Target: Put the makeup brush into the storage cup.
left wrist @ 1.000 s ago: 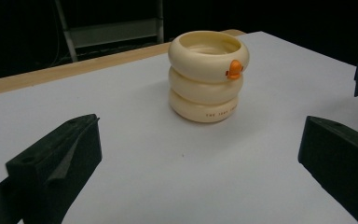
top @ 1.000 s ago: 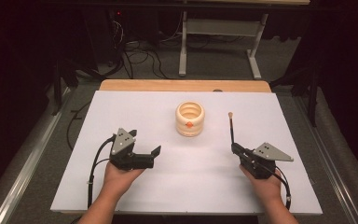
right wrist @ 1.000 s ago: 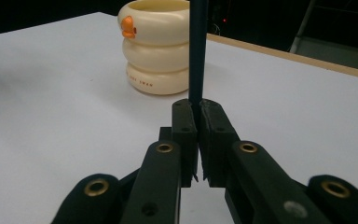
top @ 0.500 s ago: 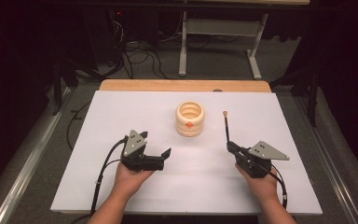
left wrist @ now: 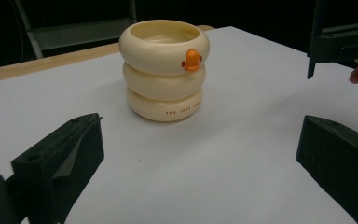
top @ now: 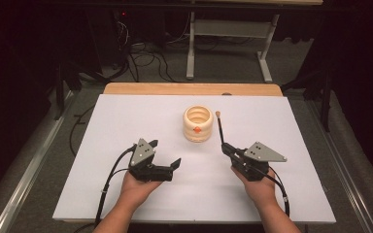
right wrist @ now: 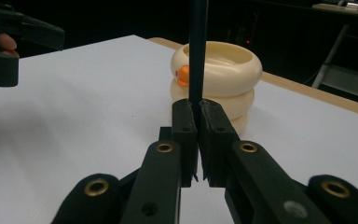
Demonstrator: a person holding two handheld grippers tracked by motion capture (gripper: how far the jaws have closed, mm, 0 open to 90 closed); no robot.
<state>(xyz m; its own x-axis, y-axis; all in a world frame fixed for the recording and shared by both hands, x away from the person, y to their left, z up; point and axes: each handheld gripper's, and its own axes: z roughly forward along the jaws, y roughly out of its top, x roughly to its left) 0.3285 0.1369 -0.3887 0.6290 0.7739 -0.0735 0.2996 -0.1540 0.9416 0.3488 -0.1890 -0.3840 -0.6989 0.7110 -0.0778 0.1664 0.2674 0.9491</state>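
**Thin stick pinched upright beside the ringed cup**

The right claw [top: 225,147] is clamped on a slim dark stick [top: 220,127] with a tan knob at its far end. In the right gripper view the pads meet on the shaft [right wrist: 197,51], which rises straight up past the top of that view. In the high view the stick stands just right of the cream cup [top: 197,124], near it but not touching. The cup, shaped like three stacked rings with a small orange duck bill [left wrist: 192,59] on the top ring, sits on the white counter [top: 126,121] towards the far middle.

The left claw [top: 166,158] is held wide with nothing between its jaws, low over the counter and pointed at the cup.

The stick looks light, stiff and narrow. Pinched near its lower end it could swivel between the pads, so a firm, square grip low on the shaft suits it. The cup appears to be smooth, glossy ceramic or hard plastic, so probably slippery and perhaps breakable. Its mouth is open, and its rounded rings would best be taken across one wall at the rim.
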